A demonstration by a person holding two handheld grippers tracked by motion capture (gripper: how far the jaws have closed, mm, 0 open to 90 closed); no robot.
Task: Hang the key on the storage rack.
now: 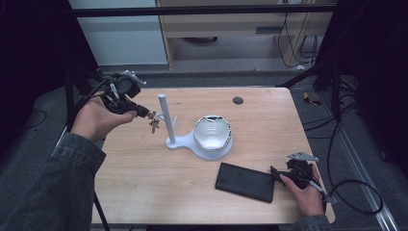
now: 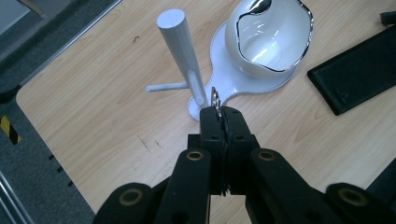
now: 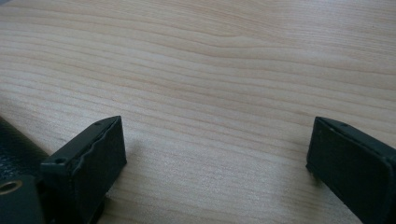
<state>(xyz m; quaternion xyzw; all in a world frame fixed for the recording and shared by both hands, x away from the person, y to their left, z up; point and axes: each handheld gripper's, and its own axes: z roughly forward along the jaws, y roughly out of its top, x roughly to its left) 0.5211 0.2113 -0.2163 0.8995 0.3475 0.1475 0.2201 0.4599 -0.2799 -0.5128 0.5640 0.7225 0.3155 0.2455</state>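
Left claw [image 2: 219,112] pinches key ring [image 2: 215,97] (keys [image 1: 154,122] dangle, high view).

We find no legible text, label, brand, number or sign on any surface here. The wooden table [image 1: 144,173], the white stand [image 2: 187,60], the white bowl [image 2: 268,42] and the black case [image 1: 245,182] all carry plain faces. The yellow and black stripes at the floor edge [image 2: 9,129] form a marking without letters or digits.
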